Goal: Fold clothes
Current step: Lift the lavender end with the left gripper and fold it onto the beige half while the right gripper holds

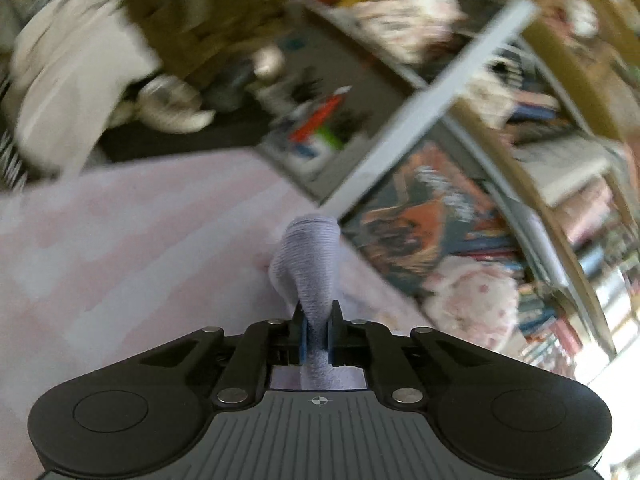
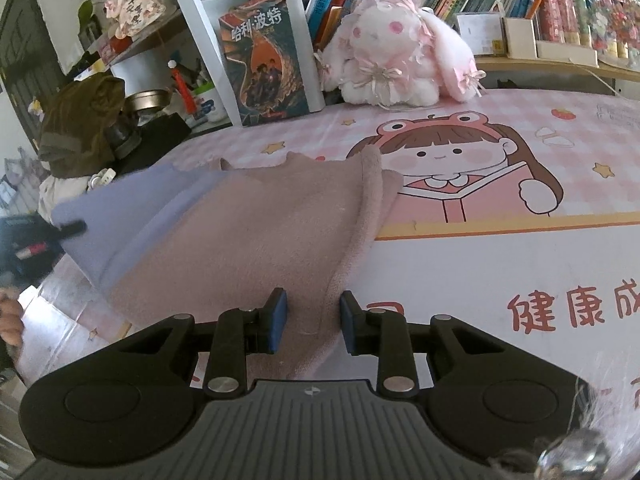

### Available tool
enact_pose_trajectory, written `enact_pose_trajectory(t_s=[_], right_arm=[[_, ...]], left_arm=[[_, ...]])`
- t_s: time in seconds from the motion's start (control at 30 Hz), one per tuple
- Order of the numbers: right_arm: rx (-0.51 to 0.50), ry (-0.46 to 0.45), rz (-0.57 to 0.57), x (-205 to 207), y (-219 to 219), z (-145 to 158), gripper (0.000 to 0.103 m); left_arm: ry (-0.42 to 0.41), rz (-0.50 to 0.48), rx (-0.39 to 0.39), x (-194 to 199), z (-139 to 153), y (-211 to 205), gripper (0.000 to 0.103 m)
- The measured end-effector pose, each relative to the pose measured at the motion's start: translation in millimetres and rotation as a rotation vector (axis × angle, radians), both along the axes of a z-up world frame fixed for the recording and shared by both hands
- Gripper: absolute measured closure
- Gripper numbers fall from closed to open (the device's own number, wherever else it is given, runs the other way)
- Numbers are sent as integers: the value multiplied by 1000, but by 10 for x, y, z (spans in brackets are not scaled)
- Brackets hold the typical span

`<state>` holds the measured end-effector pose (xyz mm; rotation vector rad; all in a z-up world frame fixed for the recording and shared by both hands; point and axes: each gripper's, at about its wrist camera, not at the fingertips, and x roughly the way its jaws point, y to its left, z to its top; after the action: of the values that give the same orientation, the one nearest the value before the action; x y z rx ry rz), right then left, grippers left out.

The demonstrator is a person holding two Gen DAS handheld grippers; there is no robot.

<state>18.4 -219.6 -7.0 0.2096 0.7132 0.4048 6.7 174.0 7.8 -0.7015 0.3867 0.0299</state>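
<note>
Firstly, left wrist view, blurred: left gripper (image 1: 316,334) pinching lavender cloth (image 1: 308,264), fold rising toward 12 o'clock above pink table cover (image 1: 120,260); bookshelf (image 1: 520,200) at 2 o'clock.

Right wrist view: right gripper (image 2: 313,322) jaws parted, straddling edge of pink towel (image 2: 256,240), pads not pressing. Lavender cloth (image 2: 116,216) at 10 o'clock, partly under towel. Plush rabbit (image 2: 396,56) at 12 o'clock, upright book (image 2: 264,68) just left of it.

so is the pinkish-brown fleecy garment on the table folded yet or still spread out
Partly folded. The pinkish-brown fleecy garment lies mostly flat on the pink cartoon table mat, with one edge doubled over as a thick ridge and its lilac lining lifted at the left.
</note>
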Motion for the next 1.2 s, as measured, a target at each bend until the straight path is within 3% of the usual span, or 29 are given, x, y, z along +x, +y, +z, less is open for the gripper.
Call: enact_pose_trajectory(t_s=[0.23,0.43,0.57,0.73,0.77,0.87,1.0,1.03,1.07,1.2], right_arm=[[9,-8,-3,-6,-3,-18,76],[24,-7,-5,-2,-20,-30,76],[37,-7,-3,-7,-38,-40,76],[49,-3,-1,1,-68,-44,79],[53,-4,-1,-2,-78,-50,79],[68,-5,-2,-10,-95,-65,78],[95,4,-7,-7,-126,-72,79],[103,7,-6,-9,-138,-76,79],[107,7,-5,-12,-145,-77,79],[178,40,-25,11,-283,-66,81]], left_arm=[[-123,-138,233,23,551,-712,96],[-191,-306,486,-47,727,-1532,96],[-162,-539,803,-225,499,-2326,95],[-137,-696,1259,-506,-178,-3037,90],[-147,-695,1312,-531,-239,-3075,88],[-137,-696,1247,-480,-194,-2997,87],[-96,-662,927,-300,26,-2683,88],[-91,-646,894,-284,59,-2653,88],[-91,-647,918,-294,65,-2686,88],[-105,-689,1185,-420,-130,-2963,81]])
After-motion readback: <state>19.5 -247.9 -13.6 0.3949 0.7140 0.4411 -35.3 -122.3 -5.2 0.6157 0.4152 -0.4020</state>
